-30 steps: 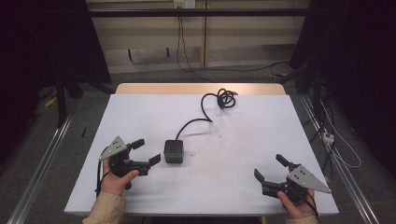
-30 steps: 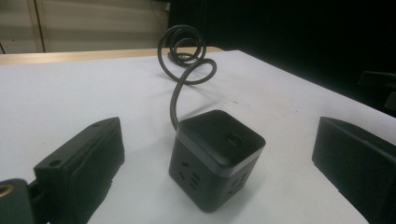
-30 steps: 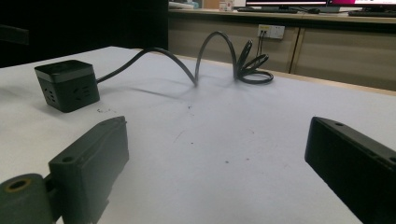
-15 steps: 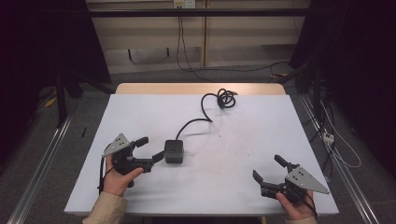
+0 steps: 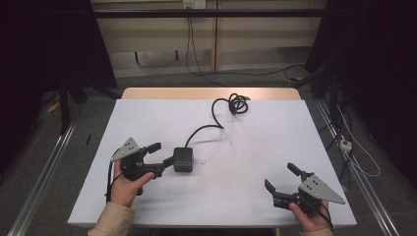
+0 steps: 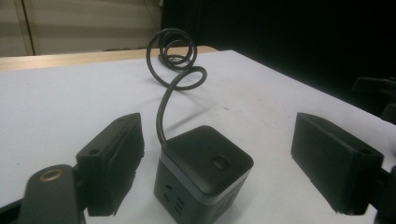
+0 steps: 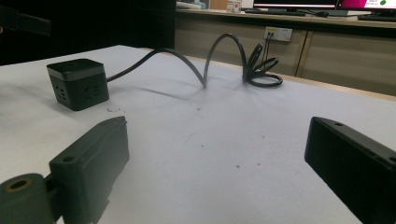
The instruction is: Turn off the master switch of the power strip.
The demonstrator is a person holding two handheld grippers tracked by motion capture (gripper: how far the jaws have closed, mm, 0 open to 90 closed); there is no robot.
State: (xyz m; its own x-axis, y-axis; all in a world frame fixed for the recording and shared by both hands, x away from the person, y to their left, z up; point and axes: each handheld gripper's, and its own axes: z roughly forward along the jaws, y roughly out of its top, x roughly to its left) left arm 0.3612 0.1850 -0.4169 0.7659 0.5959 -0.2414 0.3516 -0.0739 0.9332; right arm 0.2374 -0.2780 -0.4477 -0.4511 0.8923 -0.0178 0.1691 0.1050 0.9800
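1. While you work over the white table [image 5: 255, 162], it spreads out ahead of both tools, and everything that matters lies on its left half, on your left gripper's side.
2. Your black cord [image 5: 209, 127] runs away from the left gripper, rising off the far face of the cube, arching over the table and ending in a loose coil [image 5: 237, 104] near the far edge. From the right gripper it passes ahead and to the left.
3. Your left gripper [image 5: 162, 153] lies level, pointing toward the middle of the table. Its jaws have just been closing, yet they stand well apart with the cube between them. In the left gripper view one pad sits just beside the cube's side and the other is plainly clear of it, so nothing is clamped.
4. Your right gripper [image 5: 280, 177] rests near your edge of the table, jaws wide and empty, with the cube well apart, ahead and to its left.
5. Your target, the black power cube [image 6: 201, 179], sits flat directly ahead of the left gripper, inside the jaw gap, nearer one pad than the other. It is roughly as wide as deep, so no long axis matters; I judge that the cord side must stay away from the pads, and that the left hand, being far nearer, should take it.
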